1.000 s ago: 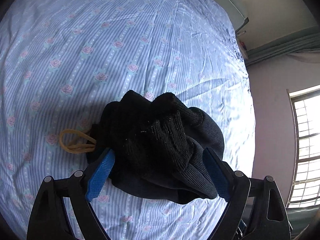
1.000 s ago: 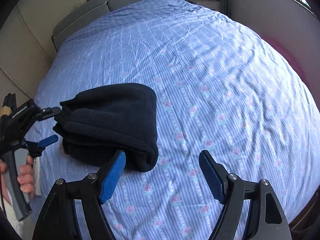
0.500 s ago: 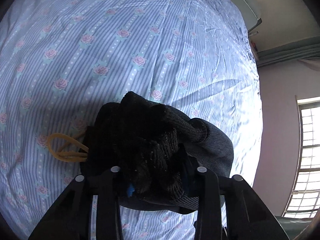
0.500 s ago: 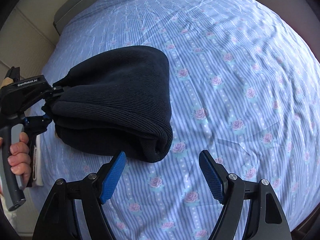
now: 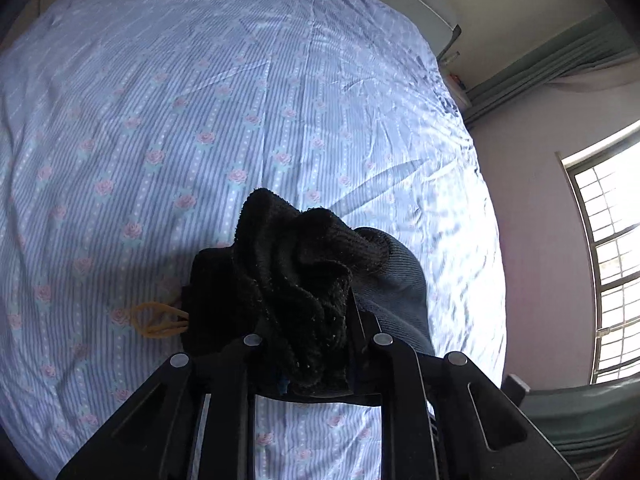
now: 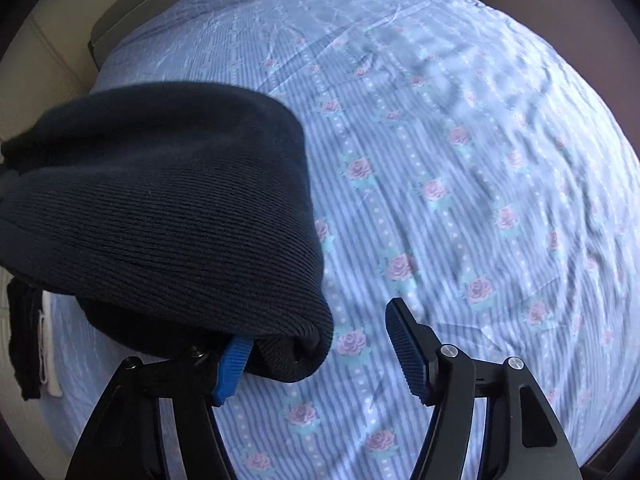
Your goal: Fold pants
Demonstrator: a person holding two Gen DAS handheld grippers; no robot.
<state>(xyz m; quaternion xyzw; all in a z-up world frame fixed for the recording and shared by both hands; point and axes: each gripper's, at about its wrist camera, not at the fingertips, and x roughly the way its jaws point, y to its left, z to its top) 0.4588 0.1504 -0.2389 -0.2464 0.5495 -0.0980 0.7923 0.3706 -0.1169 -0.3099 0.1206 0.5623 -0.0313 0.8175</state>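
Note:
The black ribbed knit pants (image 5: pixel 304 280) lie folded in a thick bundle on the blue rose-print bed sheet (image 5: pixel 180 128). My left gripper (image 5: pixel 312 364) is shut on the bunched cuff end of the bundle. A yellow drawstring (image 5: pixel 158 320) sticks out at its left. In the right wrist view the pants (image 6: pixel 160 208) fill the left side, and my right gripper (image 6: pixel 316 352) is open, its left blue pad (image 6: pixel 234 368) tucked under the folded edge, its right pad (image 6: pixel 406 354) free over the sheet.
The bed sheet (image 6: pixel 460 180) stretches wide to the right and far side. A grey headboard (image 6: pixel 132 20) is at the far end. A window (image 5: pixel 604 264) and a pink wall are beside the bed. A dark item (image 6: pixel 24 340) lies at the bed's left edge.
My left gripper has closed on the cuff end of the pants bundle. My right gripper has moved in close, its left pad sliding under the folded edge.

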